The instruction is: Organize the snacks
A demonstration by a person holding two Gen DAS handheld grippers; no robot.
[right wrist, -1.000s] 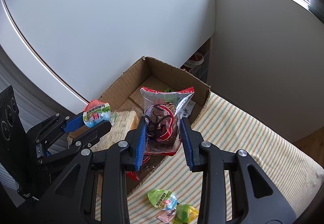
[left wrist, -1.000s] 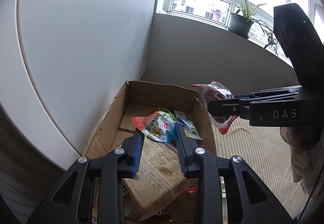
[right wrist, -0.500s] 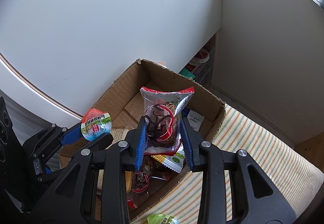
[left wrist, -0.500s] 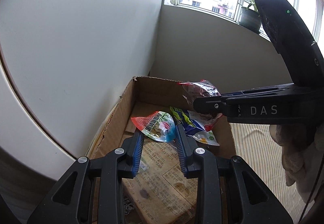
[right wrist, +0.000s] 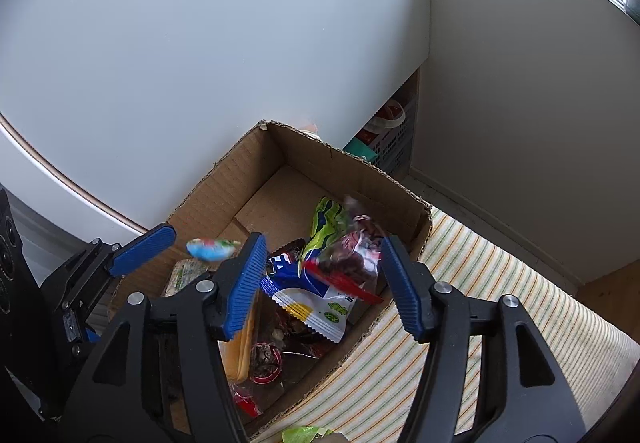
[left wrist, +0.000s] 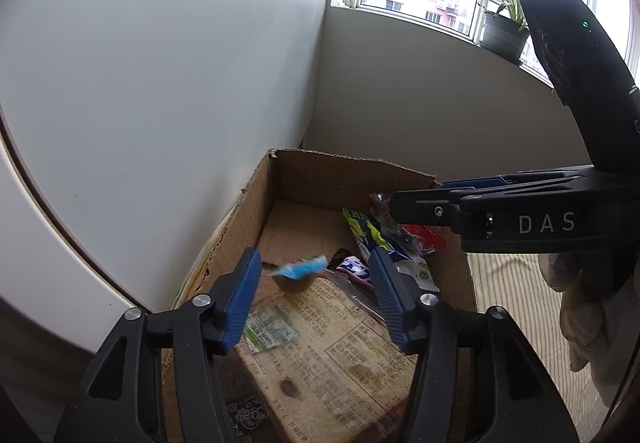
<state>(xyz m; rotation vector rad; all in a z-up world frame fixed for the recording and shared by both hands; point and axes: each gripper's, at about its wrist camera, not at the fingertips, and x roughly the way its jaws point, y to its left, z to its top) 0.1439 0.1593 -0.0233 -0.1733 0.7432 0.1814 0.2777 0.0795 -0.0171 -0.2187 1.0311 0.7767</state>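
I am at the release step: my left gripper point(left wrist: 314, 297) and my right gripper point(right wrist: 322, 283) are both spread wide above the cardboard box point(right wrist: 256, 159), holding nothing. The small blue packet point(left wrist: 299, 267) and the red snack bag point(right wrist: 352, 257) are loose over the box, blurred. Next I think I must fetch the green packet point(right wrist: 306, 434) on the striped cloth point(right wrist: 480, 283).

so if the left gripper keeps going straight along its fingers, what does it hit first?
Likely the small blue-green packet, blurred and loose between the open left gripper fingers. Past it, the flat printed snack bag lying in the cardboard box. Depth is uncertain.
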